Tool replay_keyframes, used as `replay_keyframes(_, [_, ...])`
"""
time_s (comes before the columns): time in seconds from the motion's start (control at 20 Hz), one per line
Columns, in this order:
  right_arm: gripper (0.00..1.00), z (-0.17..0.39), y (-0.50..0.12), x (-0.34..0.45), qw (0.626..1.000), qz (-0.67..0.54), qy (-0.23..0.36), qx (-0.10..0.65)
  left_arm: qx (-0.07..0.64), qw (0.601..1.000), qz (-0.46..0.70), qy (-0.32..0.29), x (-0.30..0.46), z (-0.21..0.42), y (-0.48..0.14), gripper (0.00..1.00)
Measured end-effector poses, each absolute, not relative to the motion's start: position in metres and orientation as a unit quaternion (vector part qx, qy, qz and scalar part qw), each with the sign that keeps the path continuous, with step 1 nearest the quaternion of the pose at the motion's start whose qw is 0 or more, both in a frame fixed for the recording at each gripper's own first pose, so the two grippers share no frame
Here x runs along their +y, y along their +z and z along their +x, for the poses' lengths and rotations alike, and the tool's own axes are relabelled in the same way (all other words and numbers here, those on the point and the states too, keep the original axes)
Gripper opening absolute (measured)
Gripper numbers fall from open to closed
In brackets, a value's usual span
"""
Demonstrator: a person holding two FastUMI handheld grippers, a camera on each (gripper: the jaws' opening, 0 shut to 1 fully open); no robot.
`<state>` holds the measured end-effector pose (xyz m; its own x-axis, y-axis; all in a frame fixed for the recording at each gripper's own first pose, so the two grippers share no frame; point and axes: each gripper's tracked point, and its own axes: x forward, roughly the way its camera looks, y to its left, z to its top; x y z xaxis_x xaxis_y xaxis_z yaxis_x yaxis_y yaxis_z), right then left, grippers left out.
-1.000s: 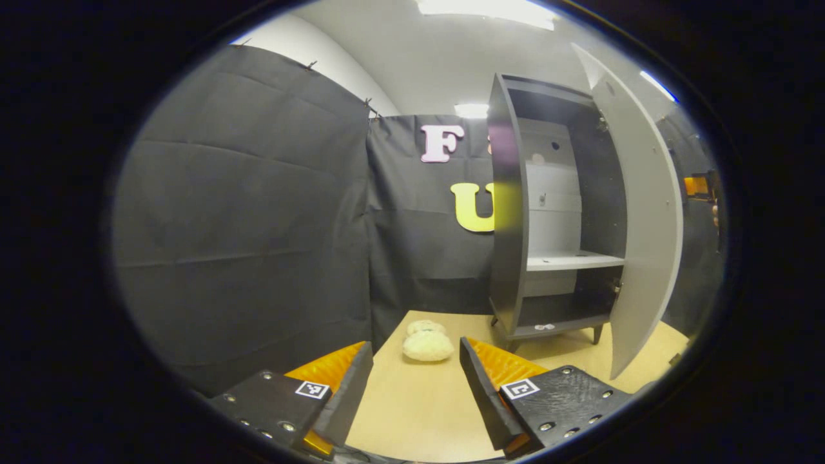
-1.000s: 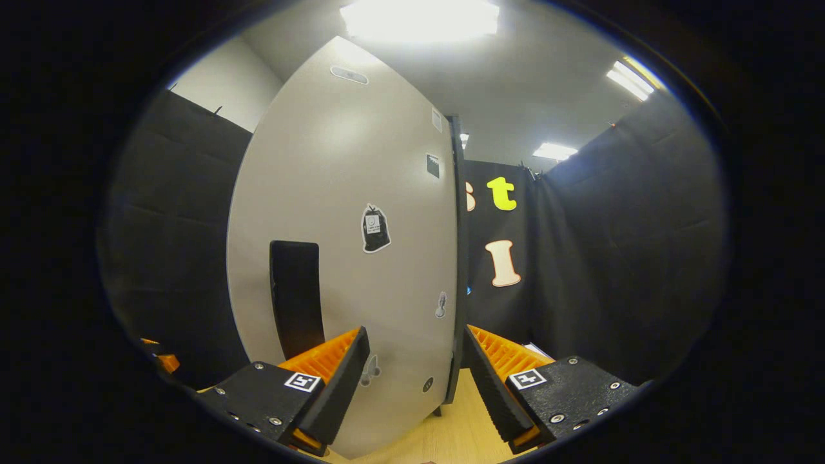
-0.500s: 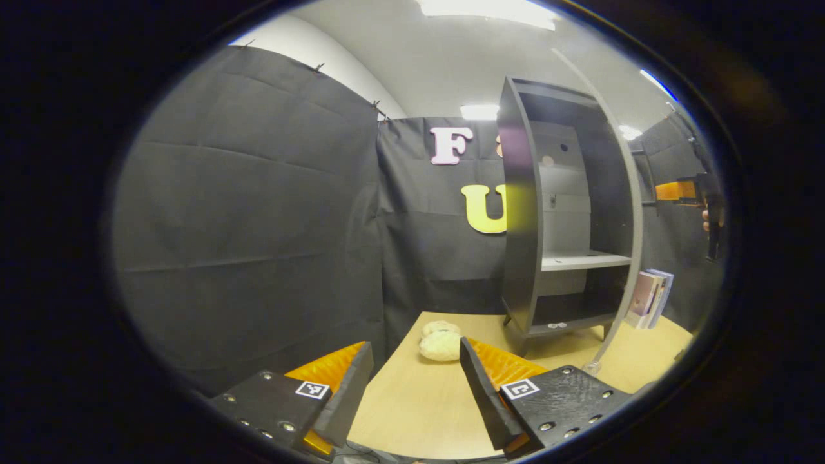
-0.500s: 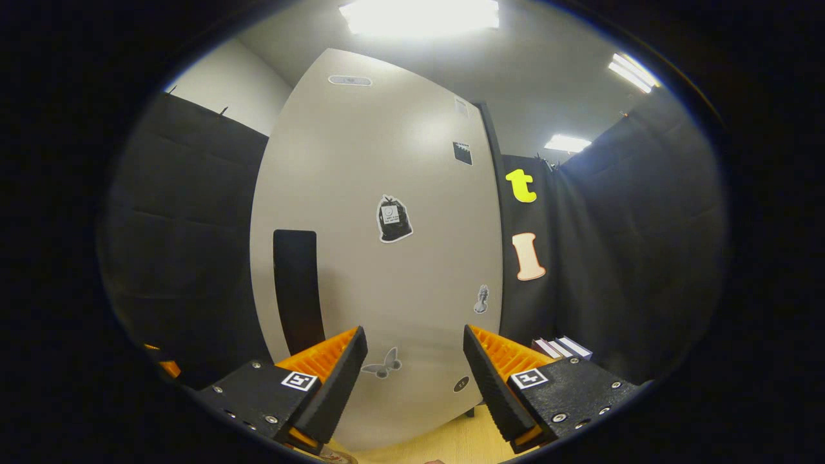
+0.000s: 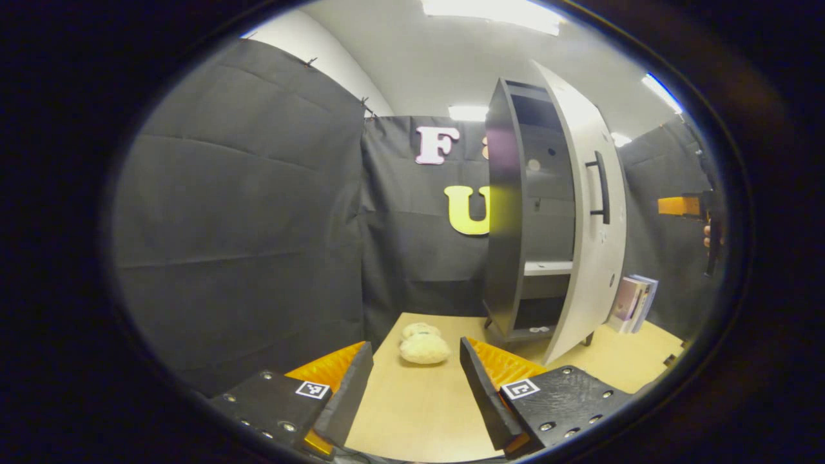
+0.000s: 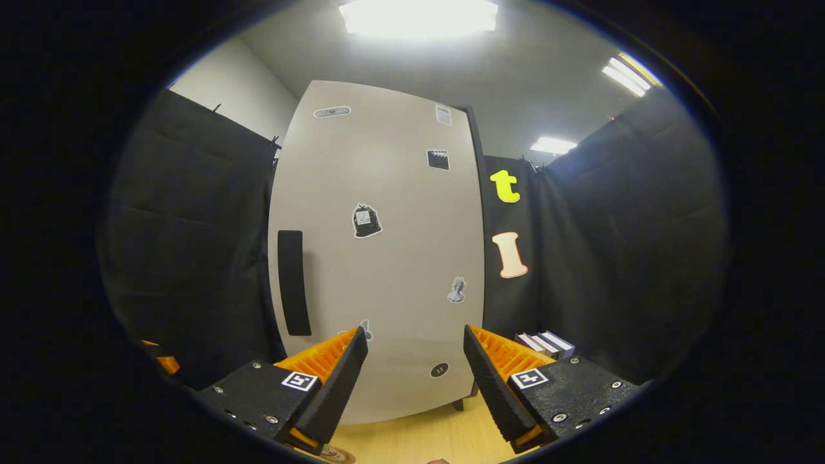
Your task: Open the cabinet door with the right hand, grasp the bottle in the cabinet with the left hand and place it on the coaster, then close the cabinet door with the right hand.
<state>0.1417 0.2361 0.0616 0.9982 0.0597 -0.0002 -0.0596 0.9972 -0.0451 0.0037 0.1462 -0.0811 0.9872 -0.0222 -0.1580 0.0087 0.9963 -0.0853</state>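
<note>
The cabinet door [image 6: 387, 258] looks like smooth matt painted board with flat paper-like stickers [image 6: 366, 221] and a dark matt handle [image 6: 293, 282]. The desk [image 5: 419, 412] is pale wood-grain laminate with a slight sheen. A fluffy plush toy [image 5: 424, 348] lies on it. The books [image 5: 635, 301] show glossy covers.

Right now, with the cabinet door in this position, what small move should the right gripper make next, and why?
Probably push the cabinet door the rest of the way shut. In the left gripper view it stands ajar, a gap showing the shelf. The right gripper is open, facing the door's outer face beside the handle.
</note>
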Motion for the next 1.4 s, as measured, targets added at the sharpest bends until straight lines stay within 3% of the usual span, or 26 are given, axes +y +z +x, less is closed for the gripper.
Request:
replay_keyframes(0.1, [0.93,0.133,0.063,0.226,0.999,-0.036,0.025,-0.008,0.077,0.996,-0.041,-0.012,0.138,0.01,-0.078,0.77])
replay_keyframes(0.25, [0.93,0.124,0.06,0.21,0.998,-0.053,0.023,-0.015,0.069,0.997,-0.041,-0.021,0.116,0.012,-0.065,0.81])
replay_keyframes(0.4, [0.93,0.114,0.061,0.186,0.997,-0.071,0.019,-0.02,0.061,0.997,-0.04,-0.026,0.088,0.014,-0.053,0.77])
replay_keyframes(0.45, [0.93,0.112,0.061,0.18,0.997,-0.074,0.019,-0.022,0.058,0.997,-0.042,-0.03,0.08,0.013,-0.049,0.81])
replay_keyframes(0.6, [0.93,0.107,0.058,0.161,0.997,-0.071,0.023,-0.024,0.051,0.997,-0.045,-0.037,0.05,0.012,-0.038,0.77])
replay_keyframes(0.7, [0.94,0.104,0.056,0.149,0.997,-0.062,0.026,-0.023,0.044,0.997,-0.04,-0.041,0.032,0.01,-0.03,0.84])
replay_keyframes(1.0, [0.94,0.095,0.048,0.108,0.999,-0.035,0.022,-0.018,0.025,0.998,-0.03,-0.048,-0.013,0.001,-0.008,0.81])
replay_keyframes(1.1, [0.94,0.094,0.042,0.097,0.999,-0.026,0.021,-0.012,0.022,0.998,-0.033,-0.049,-0.024,0.0,-0.004,0.84])
replay_keyframes(1.35, [0.94,0.093,0.03,0.073,1.0,-0.015,0.014,-0.004,0.016,0.998,-0.025,-0.047,-0.036,-0.001,0.007,0.81])
replay_keyframes(1.4, [0.94,0.093,0.029,0.071,1.0,-0.013,0.014,-0.003,0.014,0.999,-0.024,-0.046,-0.038,0.0,0.009,0.84])
